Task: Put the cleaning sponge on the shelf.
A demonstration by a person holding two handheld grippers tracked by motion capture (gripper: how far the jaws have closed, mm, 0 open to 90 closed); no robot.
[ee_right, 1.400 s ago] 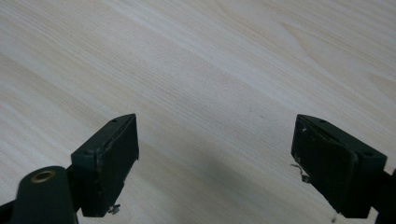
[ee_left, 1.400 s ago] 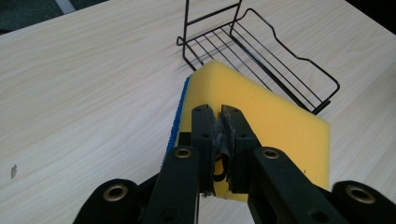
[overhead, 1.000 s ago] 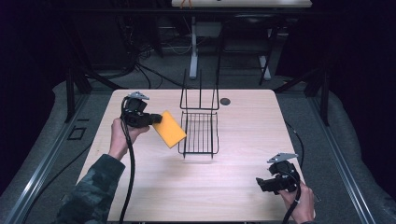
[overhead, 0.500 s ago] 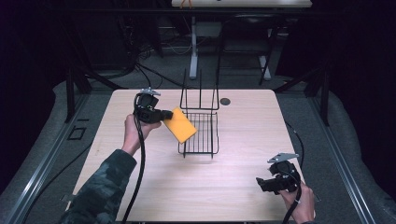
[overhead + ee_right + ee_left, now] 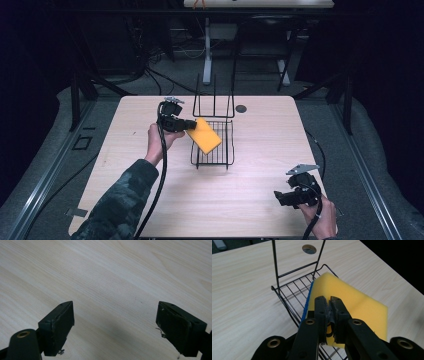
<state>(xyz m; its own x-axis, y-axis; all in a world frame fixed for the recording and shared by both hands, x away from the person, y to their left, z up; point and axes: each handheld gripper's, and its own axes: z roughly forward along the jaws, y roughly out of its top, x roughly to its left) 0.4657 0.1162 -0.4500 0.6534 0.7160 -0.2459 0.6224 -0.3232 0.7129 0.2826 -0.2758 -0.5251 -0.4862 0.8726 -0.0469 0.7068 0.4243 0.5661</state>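
Note:
A yellow sponge (image 5: 205, 135) with a blue scouring side (image 5: 308, 300) hangs over the black wire rack (image 5: 225, 150) at the table's middle. My left gripper (image 5: 191, 124) is shut on the sponge's near edge, and in the left gripper view its jaws pinch the sponge (image 5: 359, 307) just above the rack's wire floor (image 5: 292, 290). Near the table's front right corner my right gripper (image 5: 278, 197) is held low over bare wood. Its jaws stand wide open with nothing between them, as the right gripper view (image 5: 115, 322) shows.
The rack has a tall upright wire back (image 5: 214, 97) on its far side. A round cable hole (image 5: 241, 108) sits in the tabletop (image 5: 260, 165) behind the rack. Beyond the far edge stand dark table legs and cables (image 5: 165, 75) on the floor.
My left gripper has carried the sponge rightward, from beside the rack's left edge to over its wire floor. The right gripper has stayed put.

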